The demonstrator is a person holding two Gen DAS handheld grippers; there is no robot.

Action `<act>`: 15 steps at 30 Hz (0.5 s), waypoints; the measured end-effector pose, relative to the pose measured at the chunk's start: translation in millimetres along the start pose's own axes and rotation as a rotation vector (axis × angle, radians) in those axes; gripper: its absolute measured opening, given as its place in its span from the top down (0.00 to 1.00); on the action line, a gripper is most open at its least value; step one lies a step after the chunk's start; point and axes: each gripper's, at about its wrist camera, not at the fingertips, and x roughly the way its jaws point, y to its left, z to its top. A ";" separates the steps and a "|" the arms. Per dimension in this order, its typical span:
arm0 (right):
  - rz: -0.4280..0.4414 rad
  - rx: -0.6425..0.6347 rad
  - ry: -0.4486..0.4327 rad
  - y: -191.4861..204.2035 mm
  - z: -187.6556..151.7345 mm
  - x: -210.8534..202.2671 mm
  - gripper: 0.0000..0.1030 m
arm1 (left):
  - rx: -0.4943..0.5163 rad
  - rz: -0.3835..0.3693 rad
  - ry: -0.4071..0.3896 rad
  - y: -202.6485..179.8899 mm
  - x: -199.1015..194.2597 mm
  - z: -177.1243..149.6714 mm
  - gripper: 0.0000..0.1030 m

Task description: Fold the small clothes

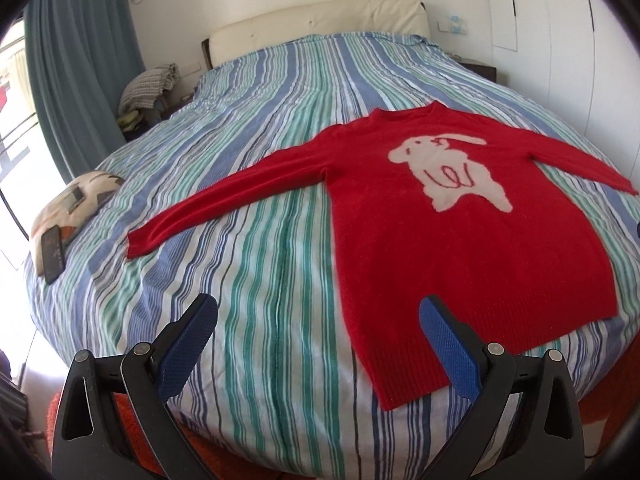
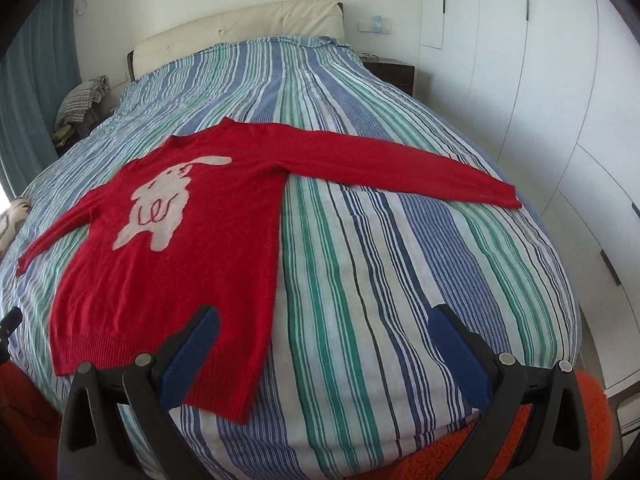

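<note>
One red sweater [image 1: 460, 248] lies flat on the bed [image 1: 256, 216], front side up. It has one white animal picture [image 1: 448, 176] on the chest. Its two sleeves stick out to the sides. One sleeve [image 1: 224, 204] reaches toward the window side, and the other sleeve [image 2: 400, 164] reaches toward the closet side. The bottom edge of the sweater is near the foot of the bed, close to both grippers.

There are two grippers. The left gripper [image 1: 318, 346] has its two blue fingers spread wide apart, with nothing between them. It hangs over the foot of the bed, and its one finger shows in front of the sweater's bottom edge. The right gripper [image 2: 324, 350] is spread wide too and holds nothing.

The bed has a cover with blue, green and white stripes. One cream headboard [image 1: 320, 20] stands at the far end. One pillow [image 1: 68, 208] sits at the window side, with one dark phone [image 1: 54, 254] on it. One blue-green curtain [image 1: 76, 80] hangs by the window. White closet doors [image 2: 540, 80] fill the other wall. An orange fuzzy thing [image 2: 592, 412] shows below the foot of the bed.
</note>
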 end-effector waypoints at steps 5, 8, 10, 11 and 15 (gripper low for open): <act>-0.018 0.054 0.041 -12.4 -5.8 9.4 0.01 | -0.032 0.005 0.068 4.9 16.9 -6.9 0.02; -0.019 0.073 0.050 -17.3 -7.0 10.8 0.01 | -0.069 -0.003 0.069 9.2 17.0 -5.5 0.02; -0.019 0.085 0.054 -19.2 -7.7 11.1 0.01 | -0.085 -0.001 0.066 11.6 16.3 -5.1 0.02; -0.019 0.089 0.056 -19.8 -8.0 11.2 0.01 | -0.090 0.000 0.068 12.4 16.5 -5.1 0.02; -0.016 0.086 0.062 -17.6 -8.1 12.2 0.01 | -0.104 0.004 0.085 14.2 20.3 -6.2 0.02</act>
